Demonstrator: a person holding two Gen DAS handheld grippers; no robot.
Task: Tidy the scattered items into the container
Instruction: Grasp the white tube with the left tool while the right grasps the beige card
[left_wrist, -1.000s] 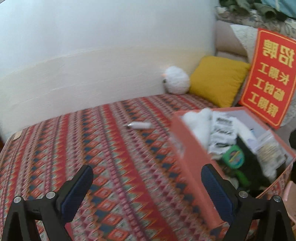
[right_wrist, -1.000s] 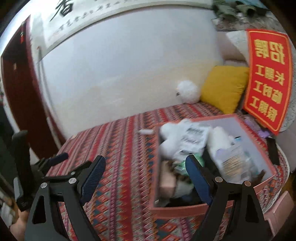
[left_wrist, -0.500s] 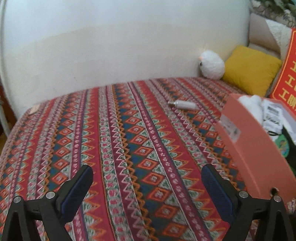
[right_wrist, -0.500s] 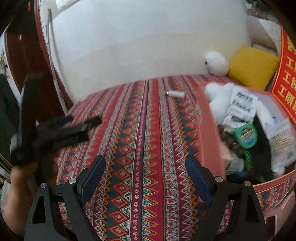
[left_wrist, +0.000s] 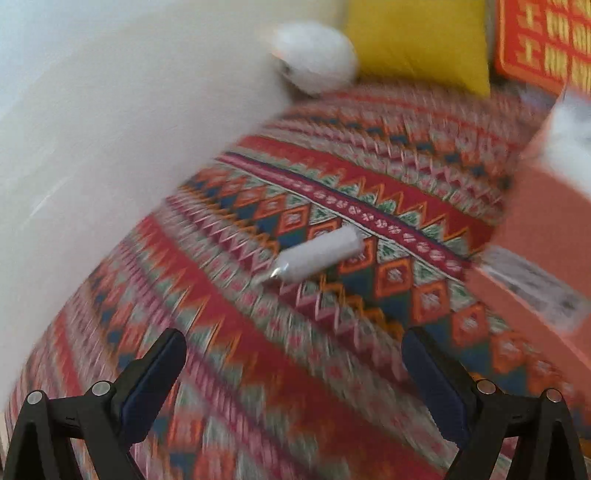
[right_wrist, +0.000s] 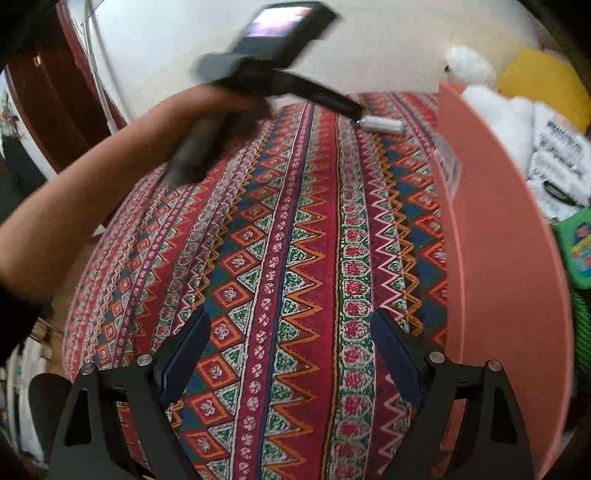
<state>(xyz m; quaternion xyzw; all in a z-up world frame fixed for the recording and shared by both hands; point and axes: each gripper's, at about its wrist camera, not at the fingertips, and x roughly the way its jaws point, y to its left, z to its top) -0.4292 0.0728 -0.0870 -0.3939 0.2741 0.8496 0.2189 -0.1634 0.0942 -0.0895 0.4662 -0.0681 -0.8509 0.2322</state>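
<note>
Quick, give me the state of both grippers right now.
Left gripper: open, holding nothing, pointed at the small white tube on the patterned cloth.
Right gripper: open, holding nothing, over the cloth beside the orange box.

Both grippers, left and right, are showing black frames, dark blue finger pads and silver screws.

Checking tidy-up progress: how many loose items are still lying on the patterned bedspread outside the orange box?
1: a small white cylindrical tube lies on the patterned bedspread, left of the orange box. Anything behind the box wall would be hidden.
</note>
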